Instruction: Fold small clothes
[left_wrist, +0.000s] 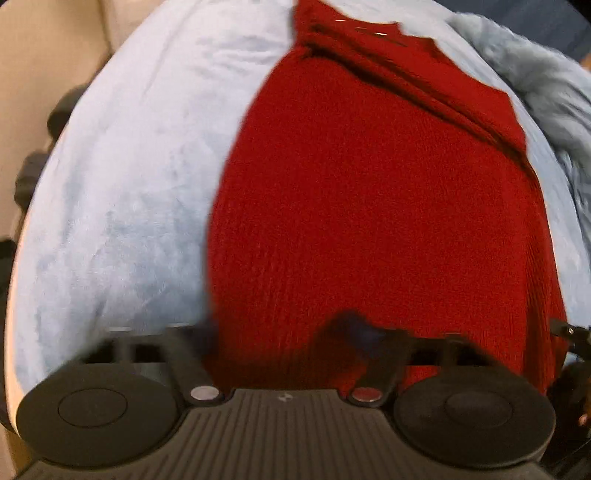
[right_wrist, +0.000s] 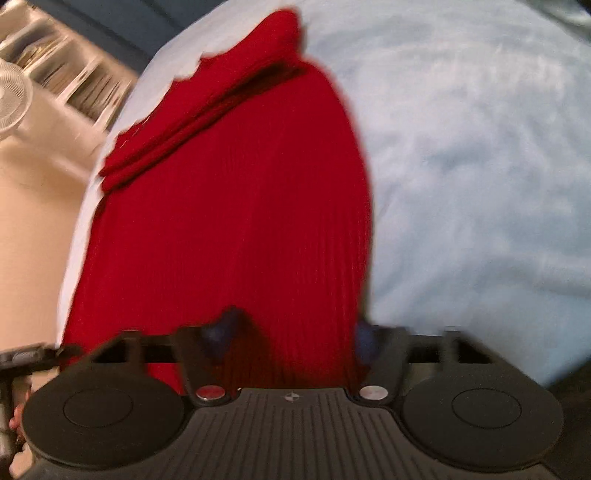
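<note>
From my left wrist, the red knit garment (left_wrist: 369, 221) lies spread on a pale blue fleece blanket (left_wrist: 122, 192), its far end folded over. My left gripper (left_wrist: 284, 332) has its jaws narrowed around the near hem; motion blur hides whether the pads pinch it.

From my right wrist, the garment (right_wrist: 229, 229) runs away from my right gripper (right_wrist: 295, 332), jaws narrowed astride the hem, grip likewise unclear.
</note>
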